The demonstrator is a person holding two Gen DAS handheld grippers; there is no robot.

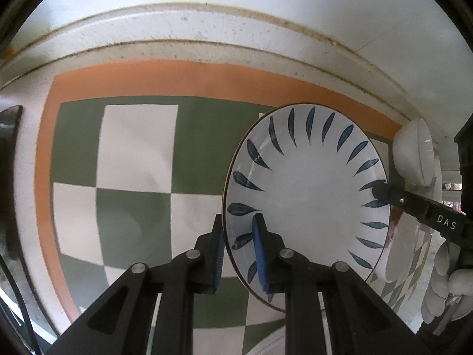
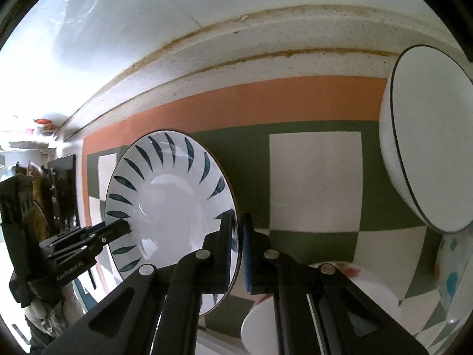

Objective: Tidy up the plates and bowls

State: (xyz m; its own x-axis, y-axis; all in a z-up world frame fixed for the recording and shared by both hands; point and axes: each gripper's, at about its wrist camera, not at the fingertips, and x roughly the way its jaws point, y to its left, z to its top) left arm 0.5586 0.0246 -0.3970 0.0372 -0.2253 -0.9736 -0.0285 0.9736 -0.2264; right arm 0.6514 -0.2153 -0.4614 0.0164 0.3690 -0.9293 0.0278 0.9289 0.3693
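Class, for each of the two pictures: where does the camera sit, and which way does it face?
Left wrist: on the left tool, looking down at the white leaf-patterned plate it clamps; the right tool shows.
Right wrist: on the right tool, looking down, clamping the plate's opposite rim; the left tool shows.
Shared: plate, green-and-white checked mat, both tools.

- We see a checkered mat (image 1: 136,148) with green and white squares and an orange border; it lies flat on the bench.
- The bench (image 1: 183,26) is pale and speckled, with a raised back edge and brownish dirt along its seams.
- Behind the bench stands a white wall (image 2: 124,29).
- At the far left of the right wrist view we notice a dark flat object (image 2: 63,189) standing upright near the mat; we cannot tell what it is.
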